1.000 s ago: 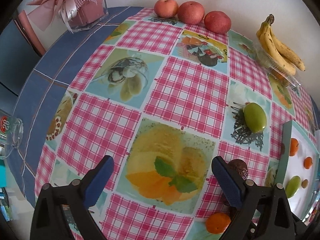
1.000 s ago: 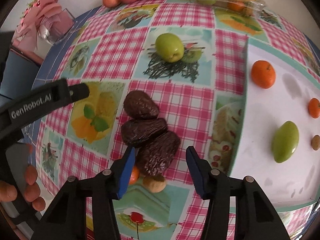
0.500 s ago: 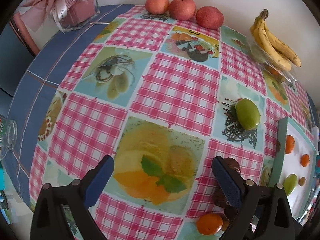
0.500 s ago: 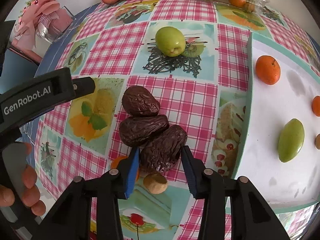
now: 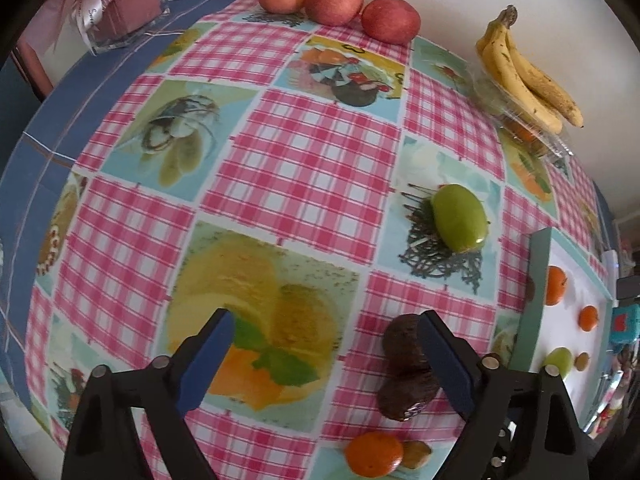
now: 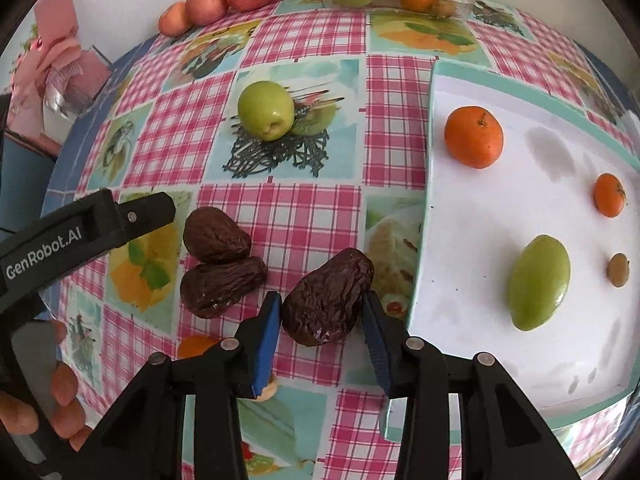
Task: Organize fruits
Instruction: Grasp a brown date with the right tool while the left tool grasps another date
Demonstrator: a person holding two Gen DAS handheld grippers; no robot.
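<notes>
- The white words "GenRobot.AI" stand on the black body of the left gripper (image 6: 84, 236), at the left edge of the right wrist view.
- A white ribbon (image 5: 86, 8) at the upper left of the left wrist view carries small dark letters, too blurred to read.
- No other text is readable.

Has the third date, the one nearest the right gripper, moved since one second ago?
Yes. The date, clamped in the right gripper, left the two other dates, toward the white tray.
</notes>
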